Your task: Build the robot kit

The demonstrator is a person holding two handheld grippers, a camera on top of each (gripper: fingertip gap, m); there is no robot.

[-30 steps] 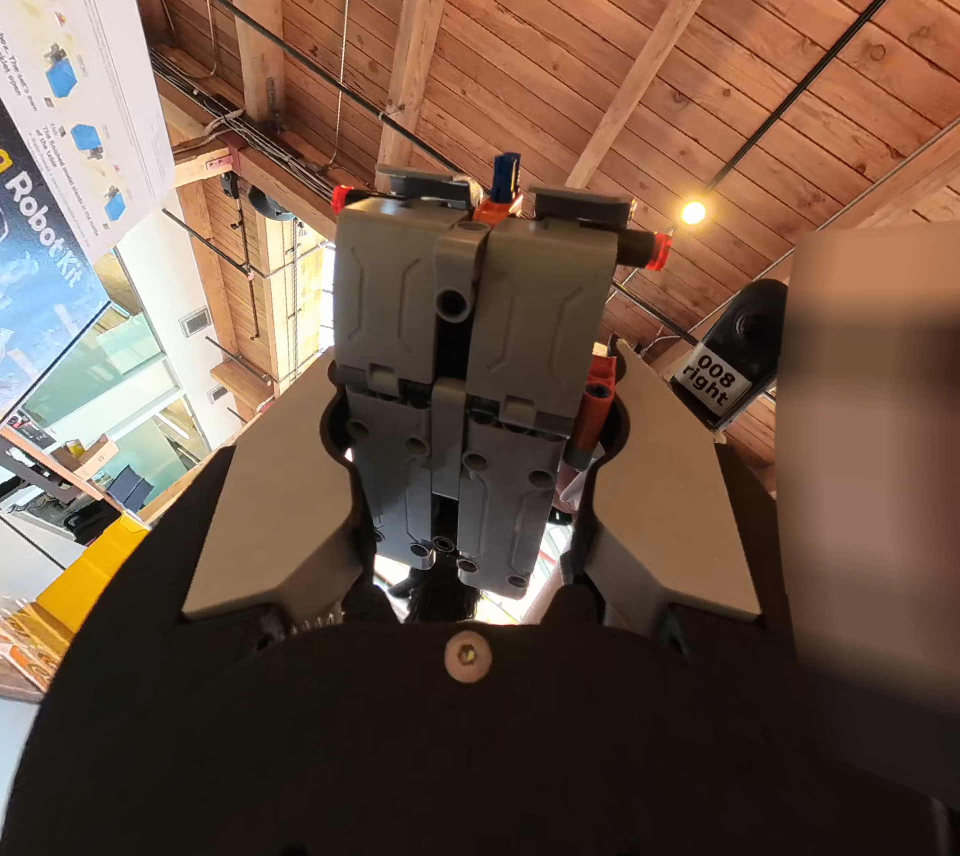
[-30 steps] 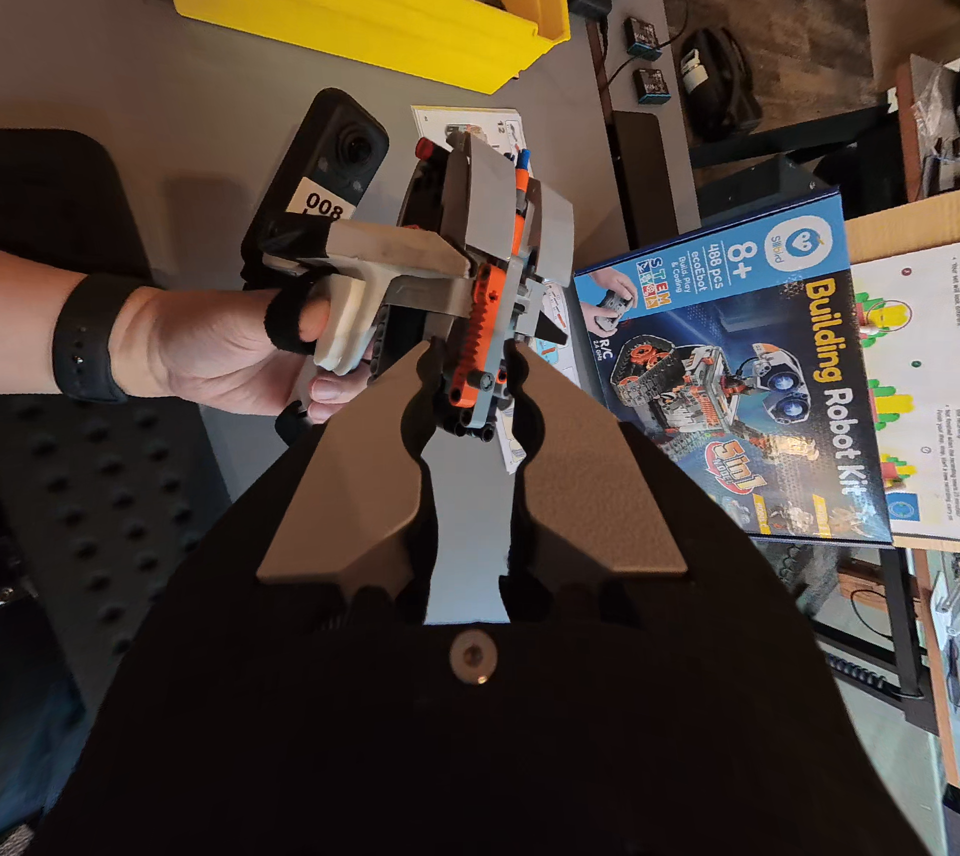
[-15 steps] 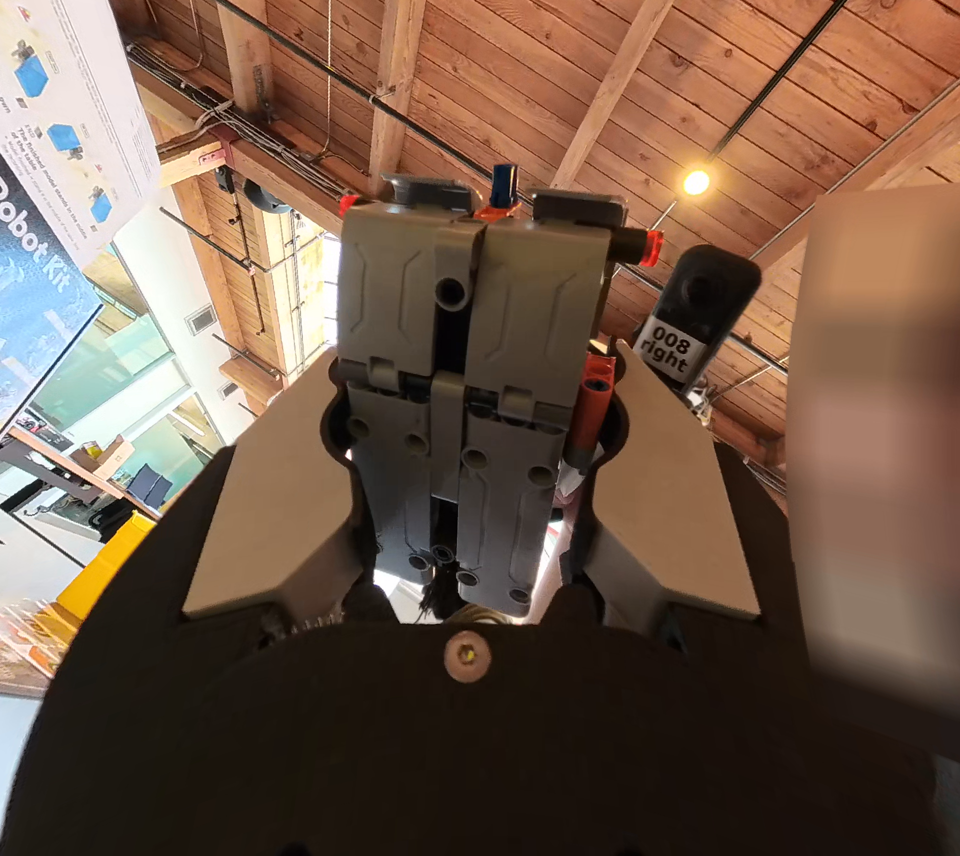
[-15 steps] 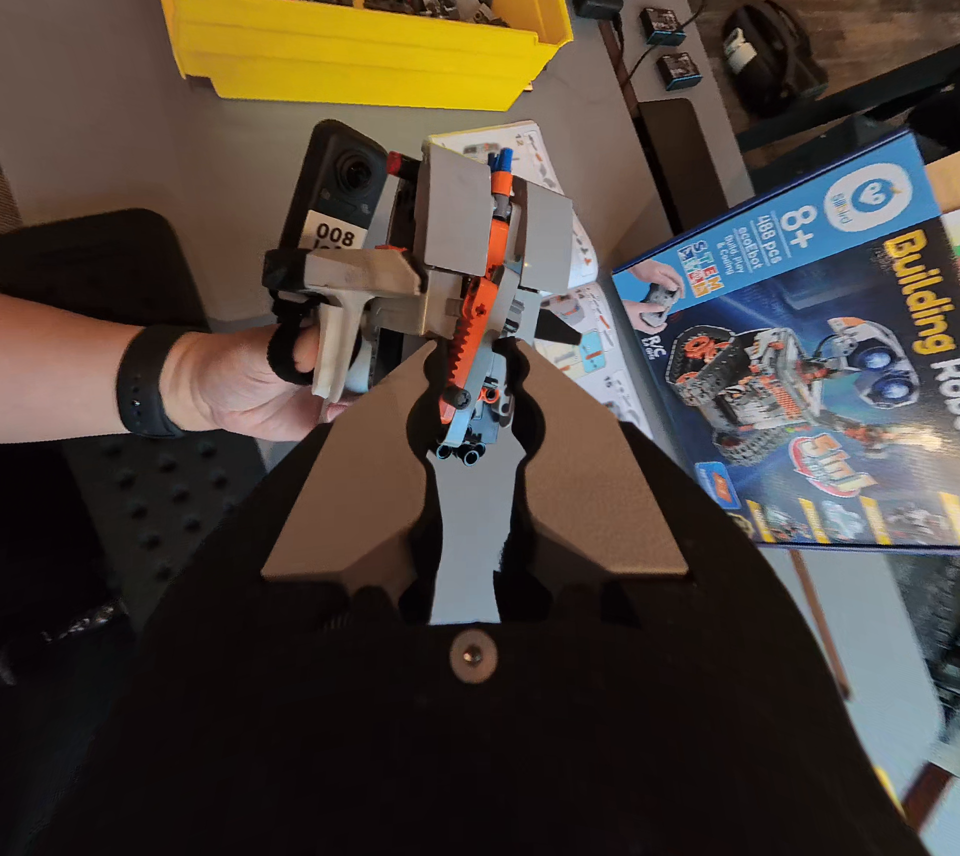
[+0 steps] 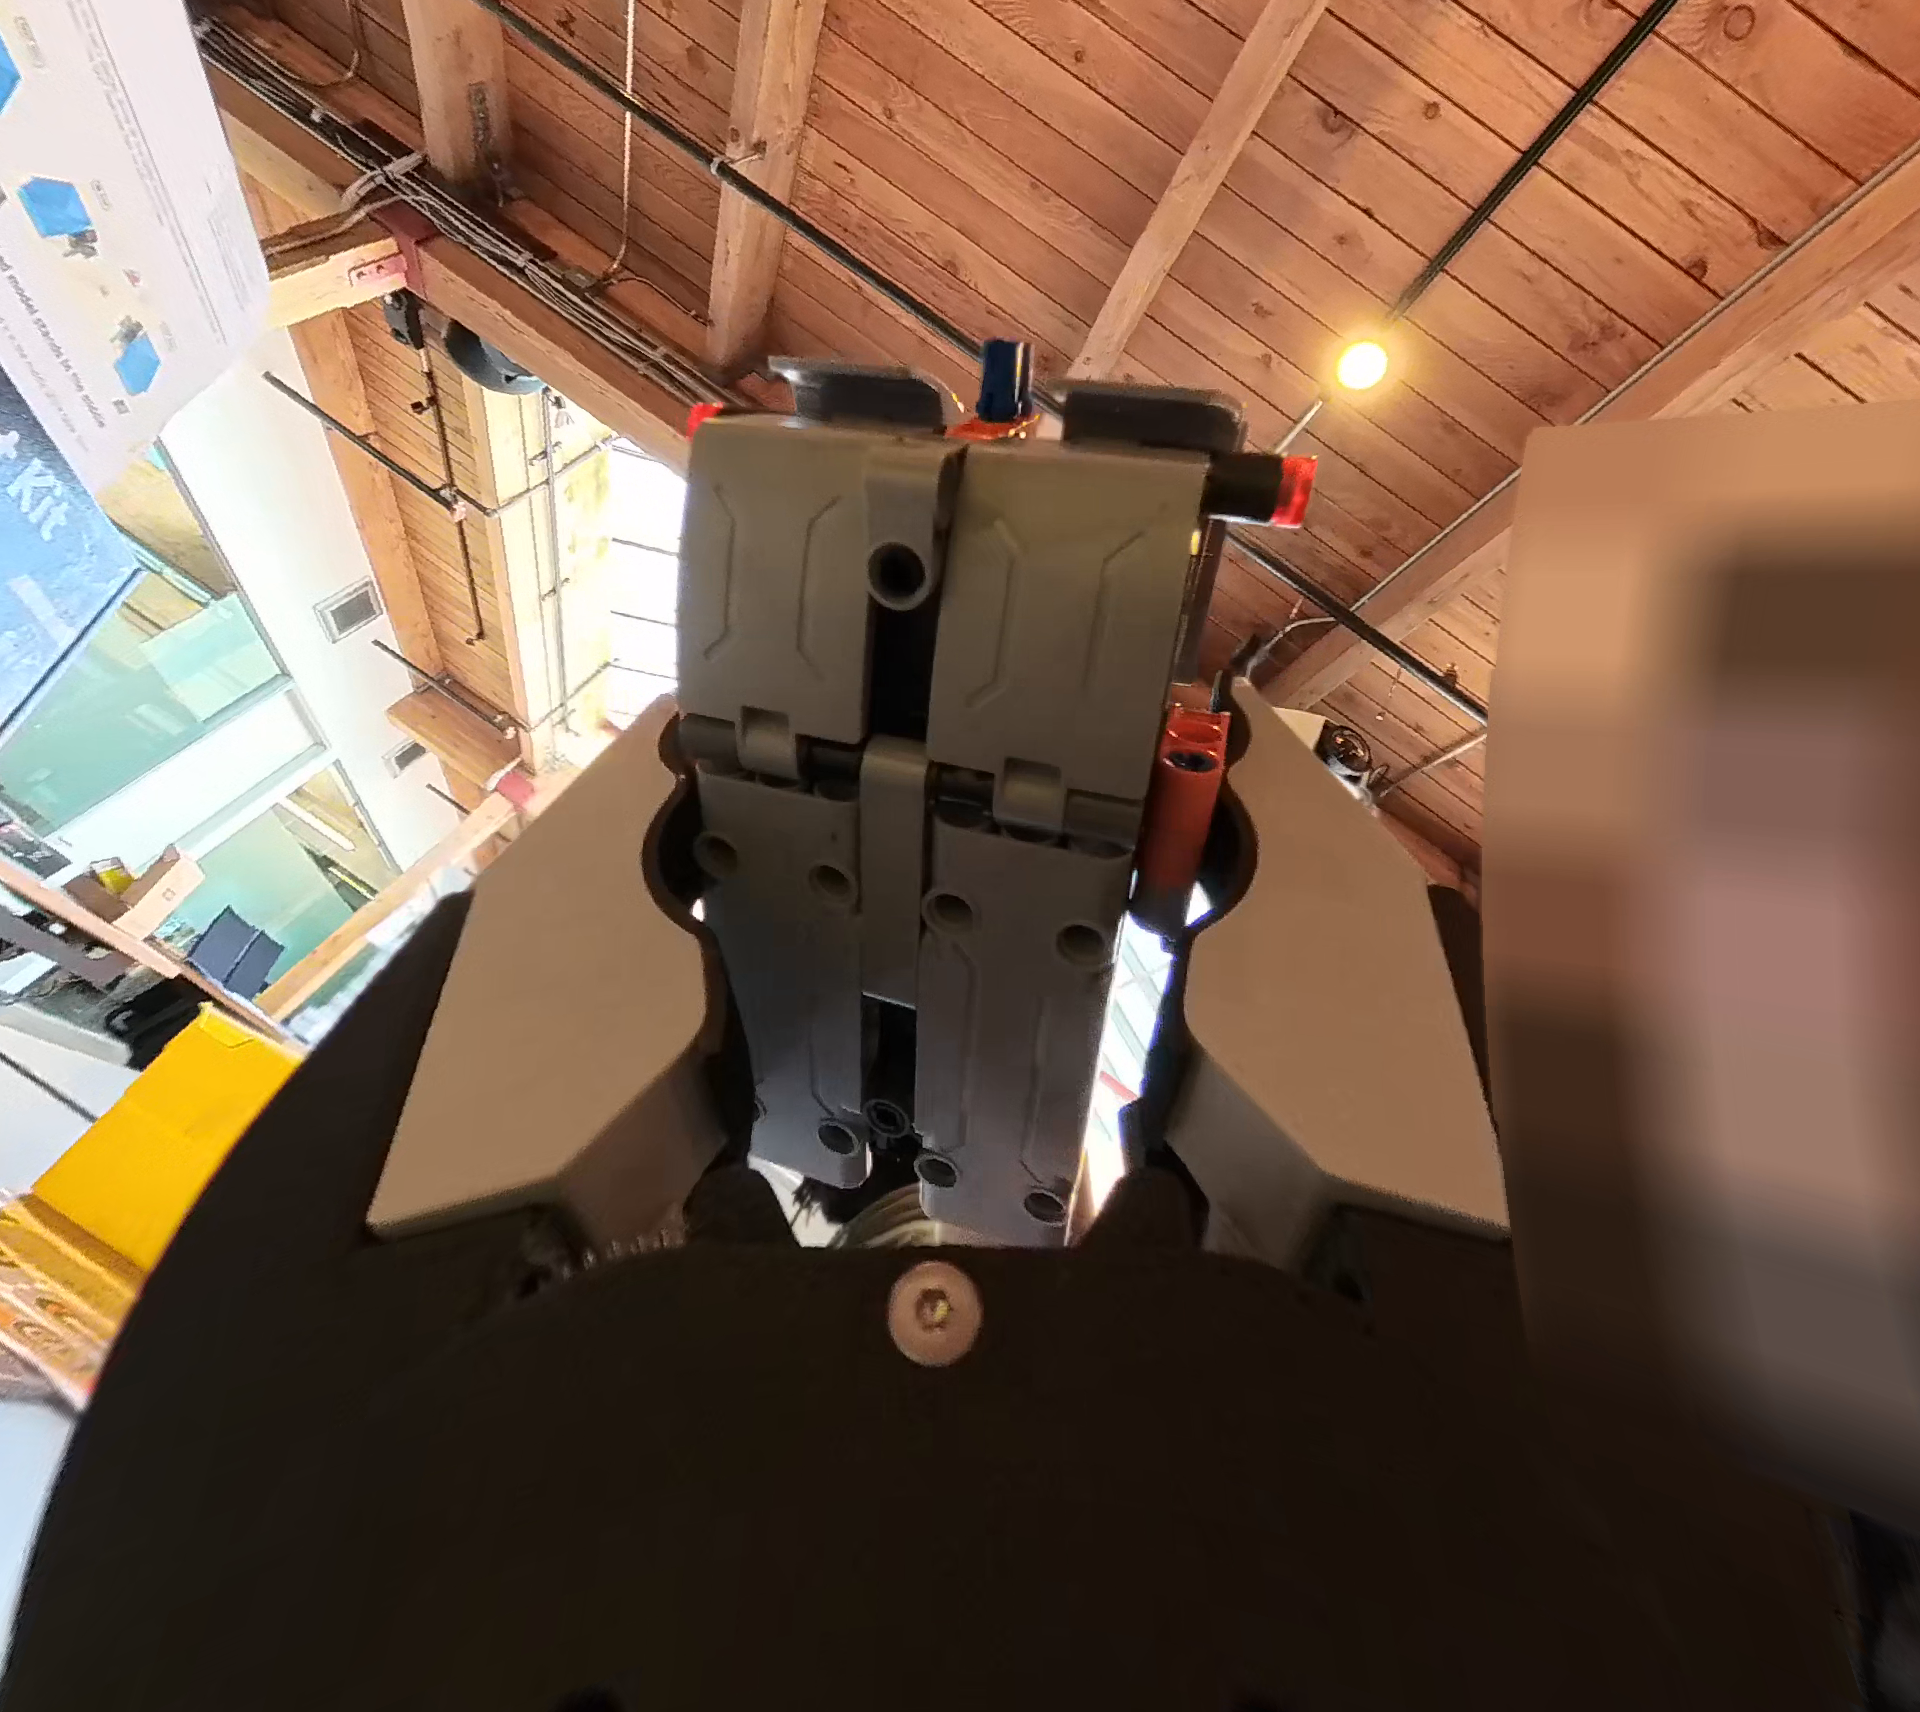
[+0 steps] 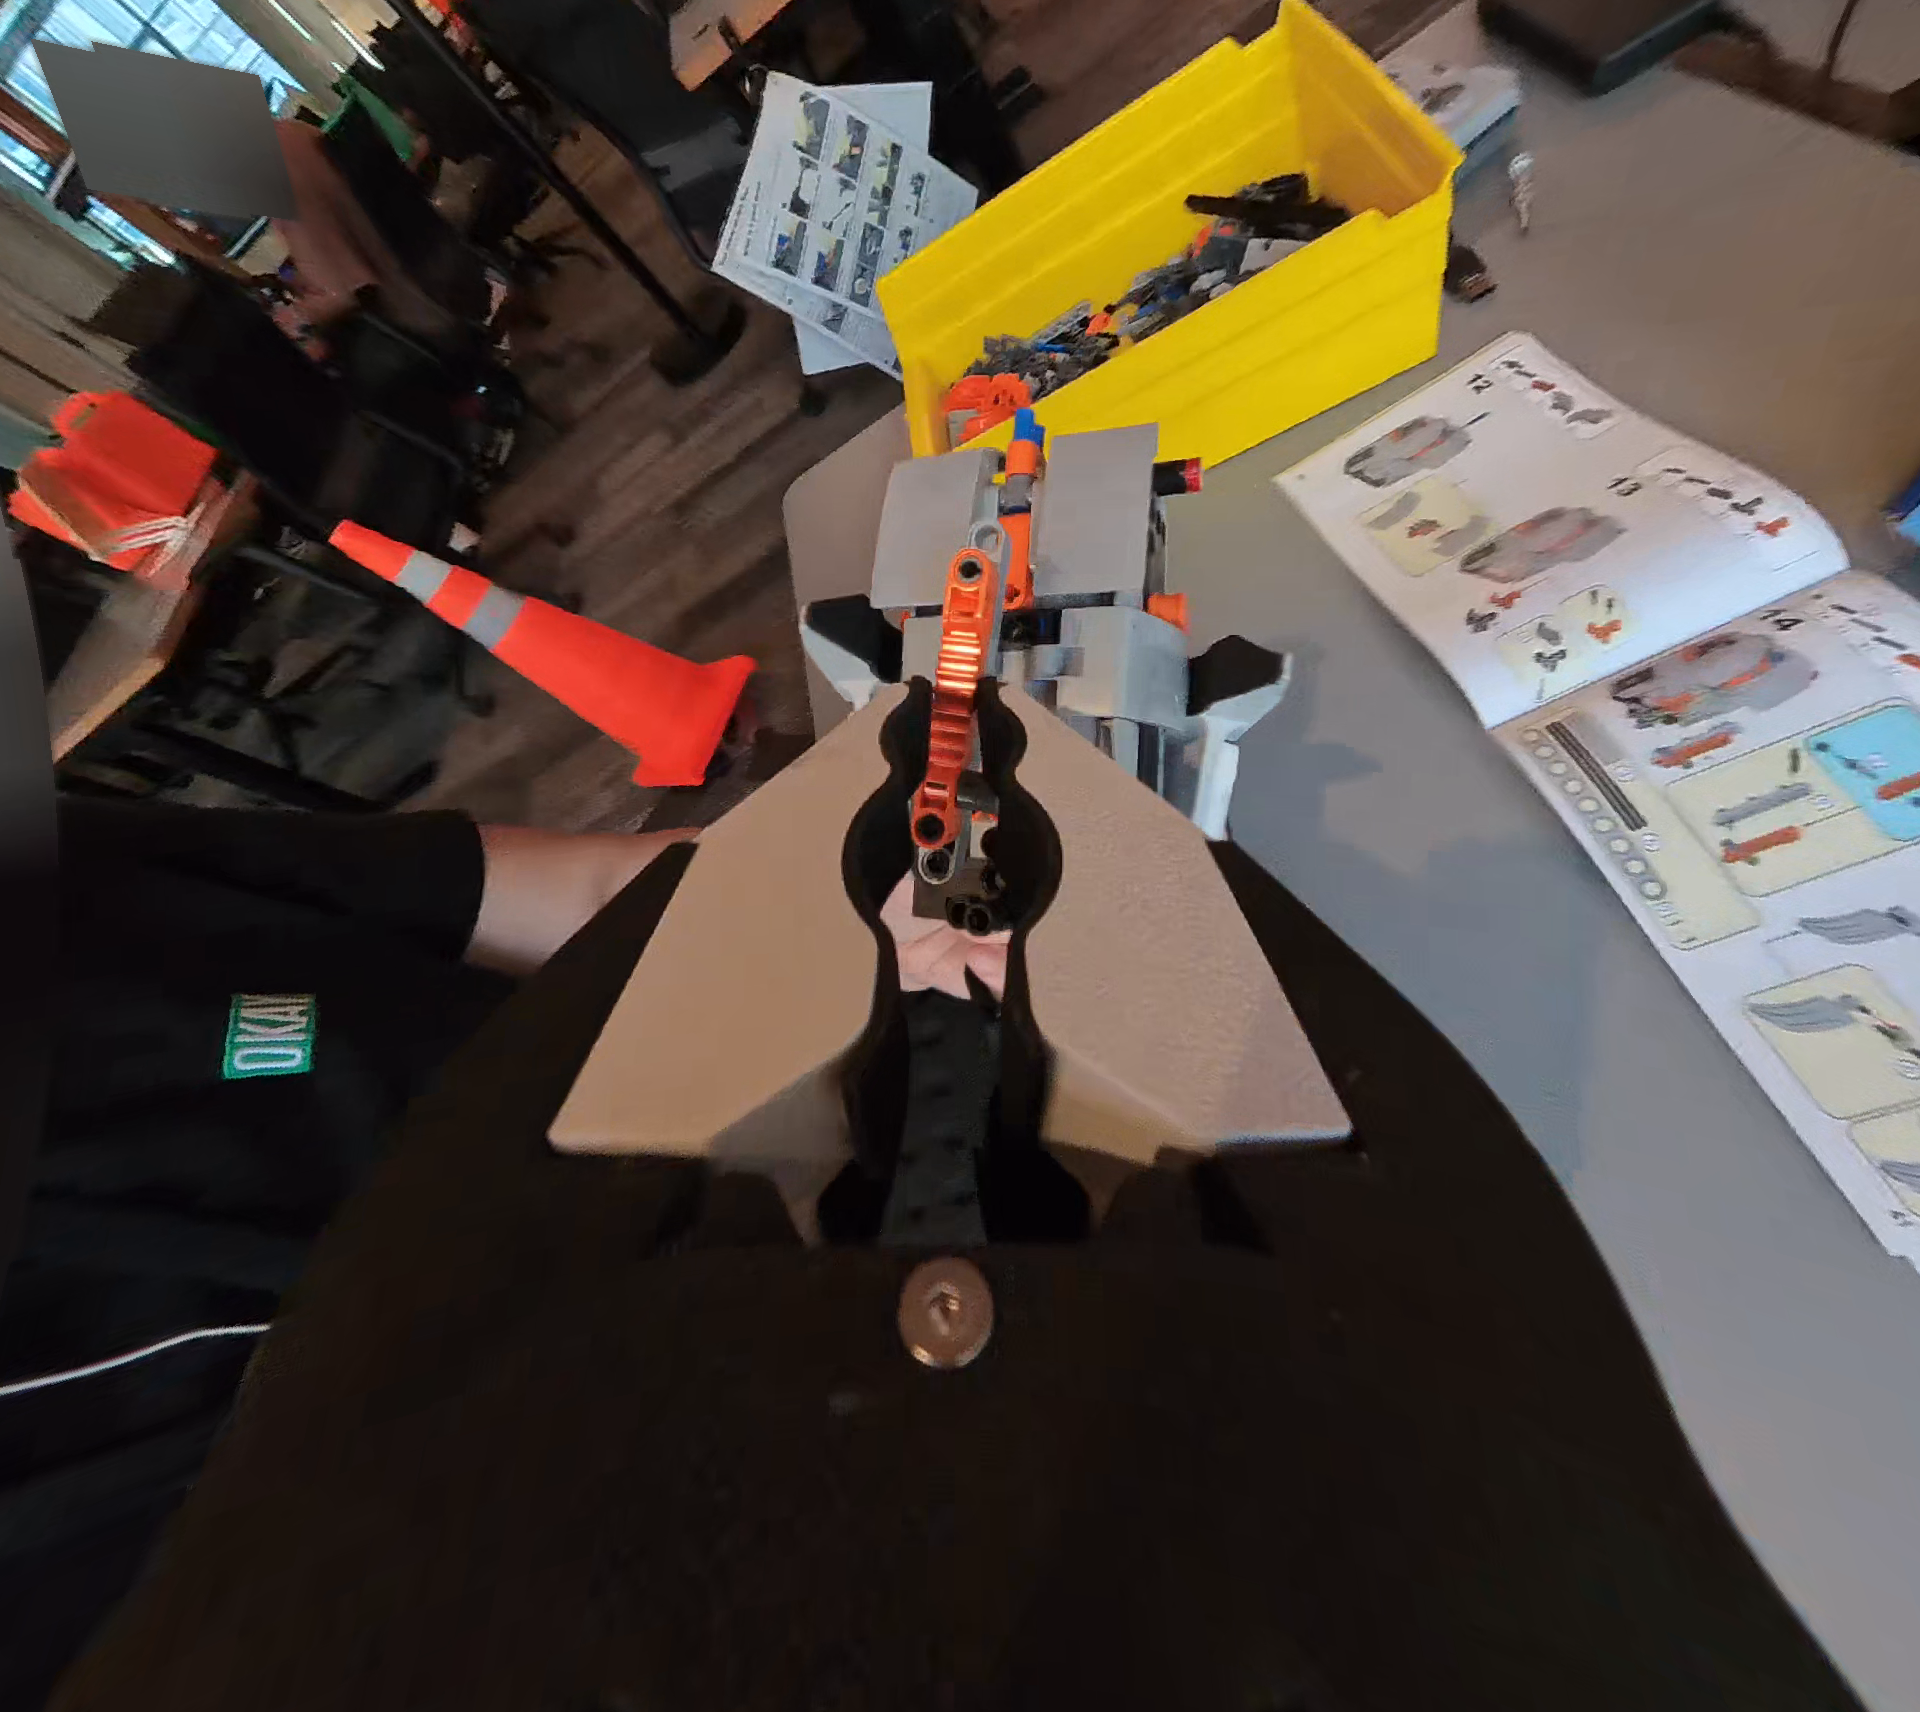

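- Overhead, the left wrist view looked up at a plank ceiling (image 5: 1351, 52) with wooden beams, black conduit and two lit lamps.
- The left tongs (image 5: 940, 831) were clamped on a grey toy-brick assembly (image 5: 935, 675), its hinged grey panels filling the gap between both fingers (image 5: 540, 1039).
- A blue pin (image 5: 1003, 379) stuck out of the assembly's far end, and red-tipped black pegs projected from its upper corners.
- An orange beam (image 5: 1184, 810) ran along the assembly's right flank, just inside the right finger.
- A printed box (image 5: 94, 104) showed at the left edge of that view, with a yellow corner low down.
- In the right wrist view, the right tongs (image 6: 951, 727) were nearly closed around an orange toothed beam (image 6: 956, 696) fixed to the same assembly (image 6: 1029, 582), with a dark block below it; the fingertips sat tight to the beam, though actual contact was hard to confirm.
- The left tongs' pale fingers (image 6: 1236, 706) showed on either side of the assembly, held above the grey table (image 6: 1403, 831).
- A yellow bin (image 6: 1247, 291) of loose parts stood on the table beyond the assembly.
- An open instruction booklet (image 6: 1662, 675) lay to the right.
- A traffic cone (image 6: 561, 634) lay on the wooden floor to the left, near an orange bag (image 6: 114, 478).
- A person's bare forearm (image 6: 561, 873) and dark sleeve showed at lower left.
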